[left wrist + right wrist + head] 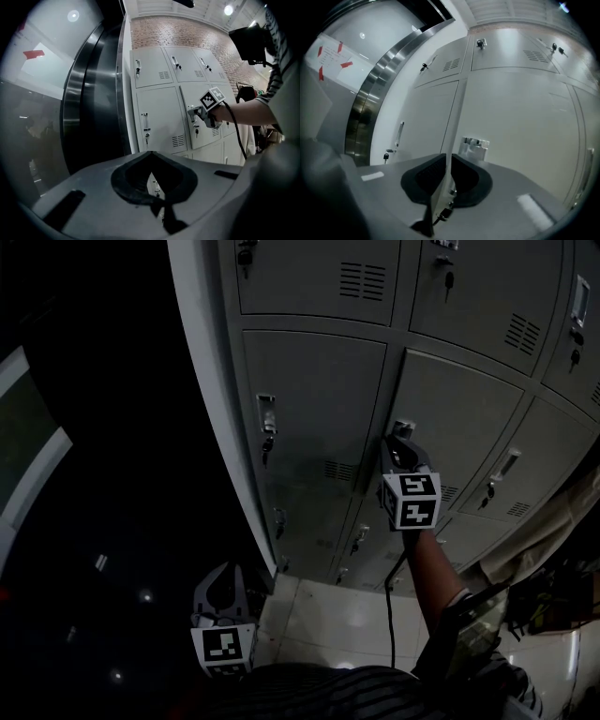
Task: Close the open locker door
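Observation:
A bank of grey lockers fills the head view. The open locker door (464, 413) in the middle row stands slightly ajar at its left edge. My right gripper (397, 444) is at that edge beside the door's latch handle (403, 427). In the right gripper view the thin door edge (452, 122) runs straight between the pads of that gripper (446, 161), which press on it from both sides; the latch (474, 143) sits just beyond. My left gripper (225, 585) hangs low by the lockers' left corner, shut and empty (150, 157). From there the right gripper (193, 110) shows on the door (187, 96).
A closed locker (314, 399) with a key in its lock (267, 442) adjoins on the left. A curved steel frame (89, 93) borders the lockers' left side. Pale glossy floor tiles (347, 615) lie below. A black cable (389, 601) hangs from the right gripper.

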Demonstrator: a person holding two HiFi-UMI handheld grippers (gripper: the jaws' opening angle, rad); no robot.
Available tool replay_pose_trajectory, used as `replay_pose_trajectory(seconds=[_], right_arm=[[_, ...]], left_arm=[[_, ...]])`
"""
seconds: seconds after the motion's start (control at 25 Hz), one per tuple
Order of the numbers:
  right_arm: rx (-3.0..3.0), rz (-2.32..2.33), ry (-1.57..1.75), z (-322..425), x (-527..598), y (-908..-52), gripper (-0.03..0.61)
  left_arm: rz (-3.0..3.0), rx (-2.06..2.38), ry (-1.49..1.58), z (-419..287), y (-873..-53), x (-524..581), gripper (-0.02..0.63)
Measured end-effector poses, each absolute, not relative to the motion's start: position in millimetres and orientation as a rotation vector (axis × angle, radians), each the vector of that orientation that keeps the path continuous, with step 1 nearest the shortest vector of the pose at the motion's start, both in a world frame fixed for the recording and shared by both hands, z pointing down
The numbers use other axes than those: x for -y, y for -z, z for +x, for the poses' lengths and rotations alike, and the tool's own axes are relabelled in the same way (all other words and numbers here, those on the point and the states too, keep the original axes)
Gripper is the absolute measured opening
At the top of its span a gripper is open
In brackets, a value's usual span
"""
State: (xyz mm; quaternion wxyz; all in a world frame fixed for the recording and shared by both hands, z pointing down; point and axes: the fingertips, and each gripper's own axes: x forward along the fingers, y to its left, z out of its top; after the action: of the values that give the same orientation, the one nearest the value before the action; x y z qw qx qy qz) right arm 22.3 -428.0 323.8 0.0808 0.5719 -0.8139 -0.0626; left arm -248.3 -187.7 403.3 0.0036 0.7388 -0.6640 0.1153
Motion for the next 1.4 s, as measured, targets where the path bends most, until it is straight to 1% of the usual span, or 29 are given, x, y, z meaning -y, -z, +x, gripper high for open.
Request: replay_pose_trajectory(seconds=[0.28, 0.4, 0.52, 0.8, 0.92, 1.12, 1.4], right_arm=[[2.393, 1.734, 0.115, 31.1, 445.2, -334.3, 0.037], [2.367, 1.722, 0.140, 31.1, 447.0, -335.4, 0.023], [2.376, 1.695, 0.118, 29.4, 443.5, -336.4, 0.025], [2.516, 1.639, 0.162, 13.7, 368.3, -322.3, 0.018], [2.562, 1.638, 0.199, 21.5, 314.5, -308.7, 0.009], [2.492, 1.790, 0.233, 73.9, 223.8, -300.7, 0.000], [2.389, 1.981, 0.042, 130.1, 137.7, -341.5, 0.000]], left_arm=[[2.313, 2.078, -0.378, -252.1, -402.2, 188.3, 0.005], [2.322, 2.074, -0.371, -252.1, -400.9, 187.4, 0.005], [2.325, 2.071, -0.361, -253.7, -400.7, 185.7, 0.003], [2.375, 2.014, -0.312, -242.6, -398.8, 190.2, 0.005], [2.422, 1.977, -0.264, -225.6, -398.9, 195.2, 0.005], [2.594, 1.806, -0.172, -164.0, -387.8, 203.0, 0.005], [2.679, 1.624, -0.162, -90.3, -401.2, 181.9, 0.005]])
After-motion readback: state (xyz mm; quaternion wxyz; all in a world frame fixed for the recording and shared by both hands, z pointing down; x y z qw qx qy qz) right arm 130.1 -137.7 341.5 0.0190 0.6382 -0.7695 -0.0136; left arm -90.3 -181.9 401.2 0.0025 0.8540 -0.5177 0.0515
